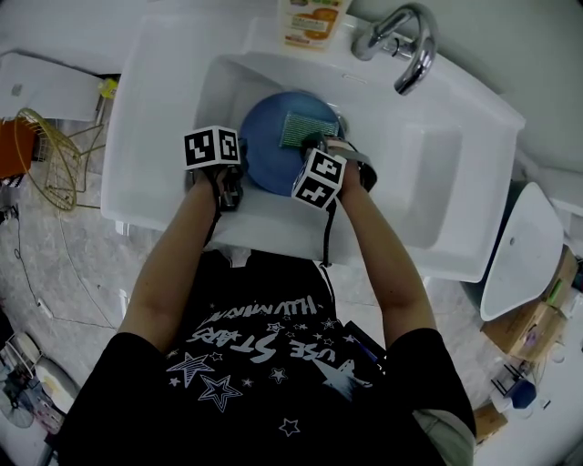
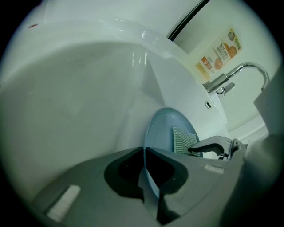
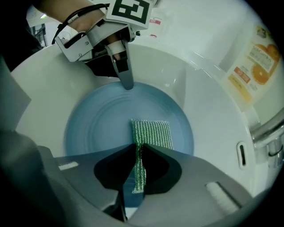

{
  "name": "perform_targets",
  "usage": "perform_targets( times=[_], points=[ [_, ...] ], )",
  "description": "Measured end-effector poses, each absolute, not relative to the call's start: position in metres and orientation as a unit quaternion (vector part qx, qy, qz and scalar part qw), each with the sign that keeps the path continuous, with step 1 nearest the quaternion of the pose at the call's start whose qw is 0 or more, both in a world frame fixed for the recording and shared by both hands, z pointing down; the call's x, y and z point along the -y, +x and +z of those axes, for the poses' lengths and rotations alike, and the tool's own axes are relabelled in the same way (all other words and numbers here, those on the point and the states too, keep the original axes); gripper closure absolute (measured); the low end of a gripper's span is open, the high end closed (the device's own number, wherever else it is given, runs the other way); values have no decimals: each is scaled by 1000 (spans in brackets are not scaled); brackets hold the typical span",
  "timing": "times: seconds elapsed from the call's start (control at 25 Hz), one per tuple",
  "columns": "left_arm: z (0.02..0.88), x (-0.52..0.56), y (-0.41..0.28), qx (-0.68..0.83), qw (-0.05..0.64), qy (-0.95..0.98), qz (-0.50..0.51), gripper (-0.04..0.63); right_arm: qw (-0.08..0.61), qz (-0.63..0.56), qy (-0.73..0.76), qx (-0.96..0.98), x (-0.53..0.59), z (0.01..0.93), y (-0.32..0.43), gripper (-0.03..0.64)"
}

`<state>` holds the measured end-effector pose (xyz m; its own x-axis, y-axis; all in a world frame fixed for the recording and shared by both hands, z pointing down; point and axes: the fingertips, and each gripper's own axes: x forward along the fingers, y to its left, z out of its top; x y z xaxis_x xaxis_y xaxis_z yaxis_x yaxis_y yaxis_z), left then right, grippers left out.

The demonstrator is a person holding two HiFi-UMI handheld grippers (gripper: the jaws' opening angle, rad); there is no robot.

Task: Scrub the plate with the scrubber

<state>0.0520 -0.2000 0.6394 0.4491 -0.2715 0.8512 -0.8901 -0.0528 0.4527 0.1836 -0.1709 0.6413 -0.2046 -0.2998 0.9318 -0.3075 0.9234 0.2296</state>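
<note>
White sink [image 1: 446, 191], faucet [image 1: 415, 47], soap bottle [image 1: 312, 20]

Item count, by kind:
- Round blue plate [image 1: 264, 146]: one.
- Green ribbed scrubber pad [image 1: 307, 128]: one.
- White moulded sink basin [image 1: 437, 173]: one.
- Curved chrome tap [image 1: 412, 44]: one, far right.
- Orange-labelled bottle [image 1: 312, 20]: one, far side.
- Gold wire basket [image 1: 50, 157]: one, left.
- Handheld two-jaw grippers: two, the left gripper [image 2: 144, 151] and the right gripper [image 3: 137, 150].

Home kitchen/wash area, prob. White sink [image 1: 455, 182] w/ chrome tap [image 1: 412, 45] at 1 o'clock, soap bottle [image 1: 312, 23] at 12. Wire rack [image 1: 47, 159] at 9.
</note>
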Motion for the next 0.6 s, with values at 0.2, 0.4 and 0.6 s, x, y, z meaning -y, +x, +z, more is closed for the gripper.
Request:
perform_targets(
  times=[0.2,0.4,0.6],
  points=[
    [640,200,52,438,530,664,292,575,605,39,177,775,149,641,185,540],
    [641,201,52,440,529,664,294,575,597,78,158,783,128,639,178,541],
    [641,202,52,442,527,663,296,575,582,98,129,797,111,637,155,543]
  ],
)
